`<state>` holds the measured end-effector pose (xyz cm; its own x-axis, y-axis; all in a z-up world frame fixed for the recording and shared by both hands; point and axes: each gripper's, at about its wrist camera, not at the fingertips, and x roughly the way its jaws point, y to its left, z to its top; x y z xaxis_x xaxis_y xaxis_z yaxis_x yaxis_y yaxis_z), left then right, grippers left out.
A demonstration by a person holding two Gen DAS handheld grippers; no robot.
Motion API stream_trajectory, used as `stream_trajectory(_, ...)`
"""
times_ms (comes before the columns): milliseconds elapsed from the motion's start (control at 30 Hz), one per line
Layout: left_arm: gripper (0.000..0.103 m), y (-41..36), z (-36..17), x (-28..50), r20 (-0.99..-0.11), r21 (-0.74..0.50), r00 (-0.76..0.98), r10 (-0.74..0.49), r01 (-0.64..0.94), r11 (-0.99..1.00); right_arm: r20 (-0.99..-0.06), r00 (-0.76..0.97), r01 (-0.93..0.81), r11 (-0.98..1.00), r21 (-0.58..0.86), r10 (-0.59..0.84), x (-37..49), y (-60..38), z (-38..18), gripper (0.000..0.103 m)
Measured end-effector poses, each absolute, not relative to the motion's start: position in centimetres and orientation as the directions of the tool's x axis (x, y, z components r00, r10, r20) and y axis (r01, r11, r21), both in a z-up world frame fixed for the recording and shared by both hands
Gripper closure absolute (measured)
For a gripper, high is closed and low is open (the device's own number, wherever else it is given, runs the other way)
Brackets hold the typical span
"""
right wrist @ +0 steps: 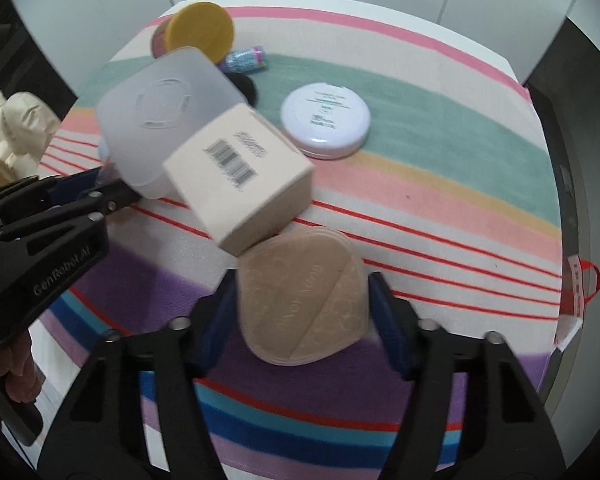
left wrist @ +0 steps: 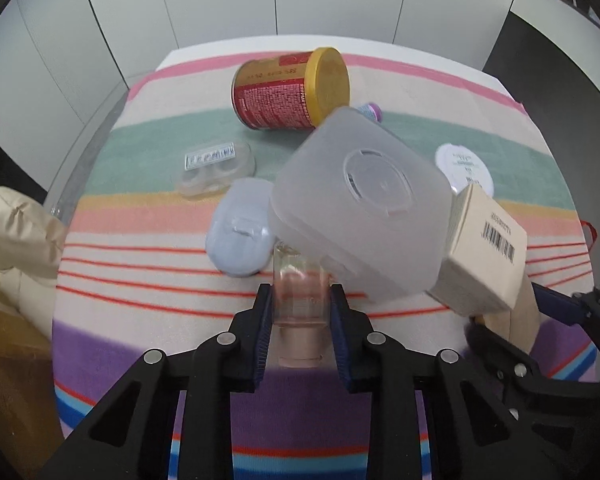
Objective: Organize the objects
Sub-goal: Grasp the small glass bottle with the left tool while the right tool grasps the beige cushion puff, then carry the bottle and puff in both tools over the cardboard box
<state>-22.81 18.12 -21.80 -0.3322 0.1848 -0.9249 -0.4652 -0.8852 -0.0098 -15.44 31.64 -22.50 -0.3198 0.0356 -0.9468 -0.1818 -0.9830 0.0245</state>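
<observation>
My left gripper (left wrist: 300,300) is shut on a small clear glass bottle (left wrist: 298,292) with a rose-gold cap, held above the striped cloth. A frosted plastic container (left wrist: 360,208) tilts in the air just beyond it, touching a beige cardboard box (left wrist: 484,252) with a barcode. My right gripper (right wrist: 302,296) is shut on a tan powder puff (right wrist: 304,300). The box (right wrist: 240,176) rests tilted on the puff's top edge, with the frosted container (right wrist: 160,116) against its left. The left gripper (right wrist: 60,208) shows at the left of the right wrist view.
On the striped cloth (left wrist: 148,280) lie a red can with a yellow lid (left wrist: 292,88), a clear contact lens case (left wrist: 216,168), a pale blue case (left wrist: 242,232) and a white round compact (right wrist: 326,120). A small glittery tube (right wrist: 246,58) lies by the can. A cream bag (left wrist: 16,232) sits left.
</observation>
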Motion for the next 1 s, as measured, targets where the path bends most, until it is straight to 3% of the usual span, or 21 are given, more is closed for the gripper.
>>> stream_trajectory(367, 0.076, 15.6, -18.6, -20.4, -0.934, 0.011, -0.329, 0.139, -0.415, -0.910, -0.946, -0.324, -0.192, -0.980, 0.061, 0.004, -13.9, 31.8, -19.0, 0.042)
stream_trajectory(1000, 0.076, 12.4, -7.9, -12.1, -0.876, -0.032, -0.429, 0.221, -0.406, -0.913, -0.911, -0.409, -0.195, -0.980, 0.030, 0.053, -8.4, 32.4, -7.8, 0.042)
